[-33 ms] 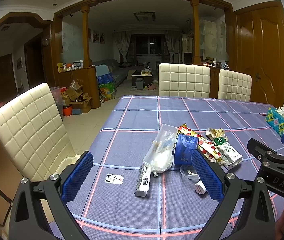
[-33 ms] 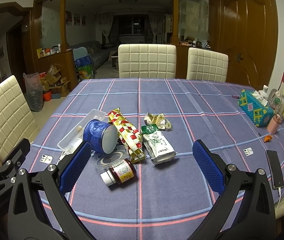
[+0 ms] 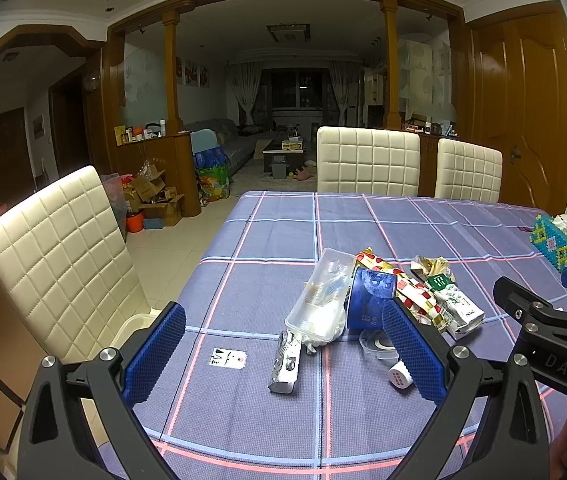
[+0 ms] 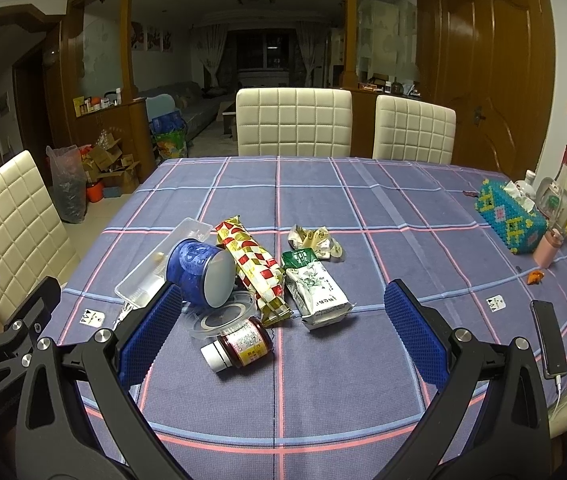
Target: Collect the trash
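A pile of trash lies on the checked tablecloth (image 4: 323, 392): a clear plastic tray (image 4: 155, 276), a blue cup (image 4: 195, 272) on its side, a red-and-gold wrapper (image 4: 255, 264), a green-white packet (image 4: 317, 288), a crumpled gold wrapper (image 4: 313, 238), a clear lid (image 4: 219, 316) and a brown pill bottle (image 4: 243, 346). My right gripper (image 4: 283, 292) hangs open above the pile's near side, holding nothing. My left gripper (image 3: 283, 310) is open and empty too, left of the pile, with a silver foil wrapper (image 3: 285, 362) and the tray (image 3: 319, 300) between its fingers' lines.
A beaded teal tissue box (image 4: 511, 216), a pink bottle (image 4: 549, 248) and a phone (image 4: 549, 336) on a cable sit along the table's right edge. Cream chairs stand at the far side (image 4: 293, 120) and the left (image 3: 55, 248). Boxes clutter the floor beyond.
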A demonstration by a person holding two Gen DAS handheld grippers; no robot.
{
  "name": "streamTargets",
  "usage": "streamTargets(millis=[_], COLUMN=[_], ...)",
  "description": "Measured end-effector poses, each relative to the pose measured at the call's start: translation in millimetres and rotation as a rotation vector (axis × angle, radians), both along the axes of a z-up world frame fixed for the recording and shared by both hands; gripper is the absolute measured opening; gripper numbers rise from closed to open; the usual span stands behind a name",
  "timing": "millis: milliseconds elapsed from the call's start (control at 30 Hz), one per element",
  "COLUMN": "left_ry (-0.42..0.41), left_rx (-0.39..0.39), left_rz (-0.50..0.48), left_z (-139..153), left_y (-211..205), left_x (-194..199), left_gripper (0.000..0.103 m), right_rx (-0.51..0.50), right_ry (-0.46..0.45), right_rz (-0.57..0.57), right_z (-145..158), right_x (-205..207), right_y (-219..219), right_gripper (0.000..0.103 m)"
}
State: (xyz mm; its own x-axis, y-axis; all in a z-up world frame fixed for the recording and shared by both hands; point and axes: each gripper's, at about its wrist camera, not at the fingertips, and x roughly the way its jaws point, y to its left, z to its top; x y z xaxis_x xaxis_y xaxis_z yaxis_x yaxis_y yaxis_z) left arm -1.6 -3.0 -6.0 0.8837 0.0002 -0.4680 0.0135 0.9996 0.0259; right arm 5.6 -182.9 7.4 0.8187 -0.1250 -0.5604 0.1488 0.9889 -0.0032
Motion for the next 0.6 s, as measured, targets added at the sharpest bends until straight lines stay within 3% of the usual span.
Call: streamTargets(millis=[600], left_ry=[0.011], left_rx=[0.000], left_rz=[-0.002], left_z=[-4.9], left_y=[1.2], left_x=[5.6], left_gripper=[0.097], right_rx=[0.001], right_ry=[0.008], right_rz=[0.009], right_z=[-4.7], right_x=[-0.8], right_y=[-3.3], right_gripper=[0.100])
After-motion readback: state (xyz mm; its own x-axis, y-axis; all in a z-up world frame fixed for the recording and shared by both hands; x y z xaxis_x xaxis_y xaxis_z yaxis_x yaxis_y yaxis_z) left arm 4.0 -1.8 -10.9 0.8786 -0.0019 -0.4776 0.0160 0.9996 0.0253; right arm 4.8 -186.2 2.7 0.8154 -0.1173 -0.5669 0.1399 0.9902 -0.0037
